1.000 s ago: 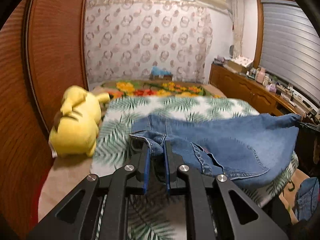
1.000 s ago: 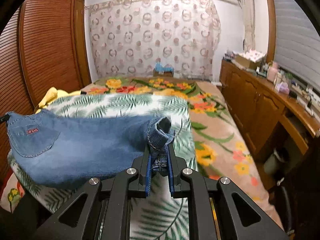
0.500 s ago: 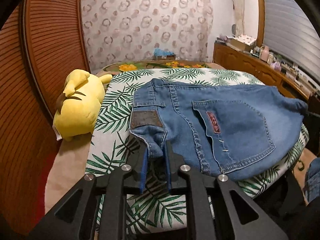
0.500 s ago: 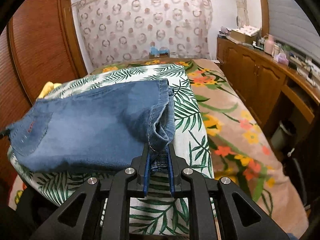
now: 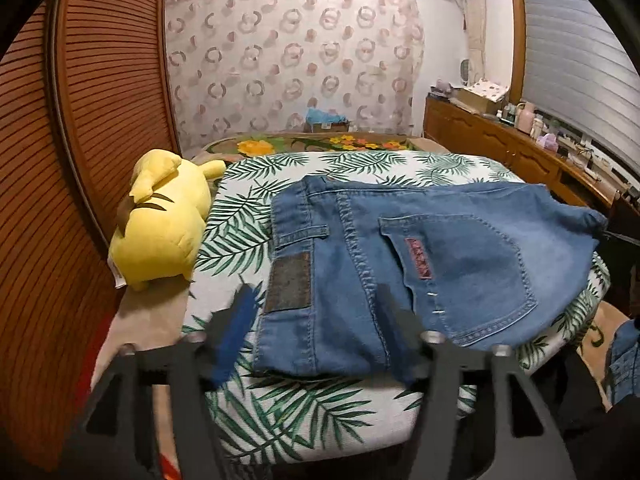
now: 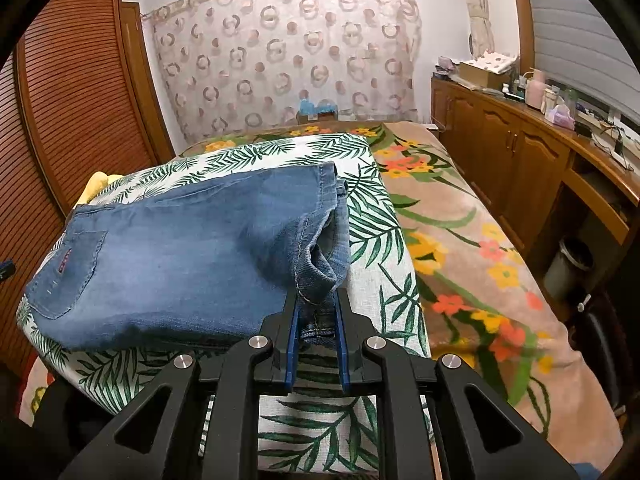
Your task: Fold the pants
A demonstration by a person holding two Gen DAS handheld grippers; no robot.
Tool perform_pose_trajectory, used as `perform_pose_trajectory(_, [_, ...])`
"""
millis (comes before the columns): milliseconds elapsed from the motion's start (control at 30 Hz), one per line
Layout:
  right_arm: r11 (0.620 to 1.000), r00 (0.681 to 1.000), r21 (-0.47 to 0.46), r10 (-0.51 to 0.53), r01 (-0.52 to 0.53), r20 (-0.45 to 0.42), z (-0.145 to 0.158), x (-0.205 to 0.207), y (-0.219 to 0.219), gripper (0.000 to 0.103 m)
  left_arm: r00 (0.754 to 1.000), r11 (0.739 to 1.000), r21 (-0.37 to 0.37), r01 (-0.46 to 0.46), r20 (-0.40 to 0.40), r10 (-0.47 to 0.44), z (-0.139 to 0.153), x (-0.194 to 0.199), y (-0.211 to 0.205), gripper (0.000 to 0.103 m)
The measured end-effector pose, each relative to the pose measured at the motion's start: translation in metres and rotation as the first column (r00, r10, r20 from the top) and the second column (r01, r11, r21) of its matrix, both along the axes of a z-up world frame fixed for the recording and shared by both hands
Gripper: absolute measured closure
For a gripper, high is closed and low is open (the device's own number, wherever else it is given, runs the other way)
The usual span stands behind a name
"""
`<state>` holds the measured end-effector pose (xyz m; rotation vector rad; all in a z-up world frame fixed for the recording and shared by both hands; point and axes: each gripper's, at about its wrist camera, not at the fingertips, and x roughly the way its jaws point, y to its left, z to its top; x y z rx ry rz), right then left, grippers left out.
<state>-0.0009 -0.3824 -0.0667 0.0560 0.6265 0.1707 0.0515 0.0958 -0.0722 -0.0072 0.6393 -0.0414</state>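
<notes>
Pants of faded blue denim [image 5: 420,256] lie folded; left tongs [image 5: 316,316] opening, empty; right tongs [image 6: 316,312] pinch hem, release next.

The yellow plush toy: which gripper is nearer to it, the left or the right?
Left. The left gripper, opening at the jeans' waistband, has the plush toy just beside it. The right gripper grips the far hem end.

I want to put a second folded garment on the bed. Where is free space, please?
Free: the flowered beige blanket between the palm-leaf cloth and the brown wooden cabinets. A narrower leaf-cloth strip lies between the folded blue denim pants and the yellow plush toy. Crowded: the cloth's middle, under the pants.
</notes>
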Motion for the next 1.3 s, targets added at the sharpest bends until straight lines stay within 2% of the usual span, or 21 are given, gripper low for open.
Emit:
perform_pose_trajectory(33, [1.0, 1.0, -0.002, -0.005, 0.005, 0.001, 0.001, 0.0, 0.001, 0.084, 1.0, 1.0, -0.003, 0.004, 0.002, -0.004, 0.0, 0.001, -0.001, 0.028])
perform_pose_trajectory(167, [1.0, 1.0, -0.002, -0.012, 0.012, 0.006, 0.002, -0.003, 0.003, 0.077, 0.999, 0.999, -0.02, 0.033, 0.012, -0.032, 0.002, 0.008, -0.013, 0.028])
perform_pose_trajectory(433, [1.0, 1.0, 0.005, -0.016, 0.016, 0.015, 0.007, -0.008, 0.003, 0.069, 0.996, 0.995, -0.053, 0.085, 0.009, -0.085, -0.001, 0.025, -0.043, 0.028])
perform_pose_trajectory(700, [1.0, 0.999, 0.02, -0.002, 0.001, 0.039, 0.01, -0.011, 0.002, 0.07, 0.991, 0.99, -0.07, 0.126, -0.031, -0.128, -0.017, 0.031, -0.07, 0.028])
perform_pose_trajectory(767, [1.0, 0.999, 0.006, 0.002, -0.002, 0.033, 0.007, -0.011, 0.003, 0.083, 0.99, 0.989, -0.07, 0.132, -0.04, -0.135, -0.02, 0.031, -0.073, 0.028])
perform_pose_trajectory(1133, [0.999, 0.999, -0.055, -0.002, 0.005, 0.047, 0.01, -0.009, 0.009, 0.082, 0.989, 0.987, -0.08, 0.137, -0.049, -0.141, -0.024, 0.027, -0.077, 0.028])
perform_pose_trajectory(1300, [0.997, 0.998, -0.081, -0.008, 0.013, 0.064, 0.013, -0.011, 0.01, 0.076, 0.987, 0.986, -0.074, 0.147, -0.061, -0.152, -0.028, 0.028, -0.083, 0.028])
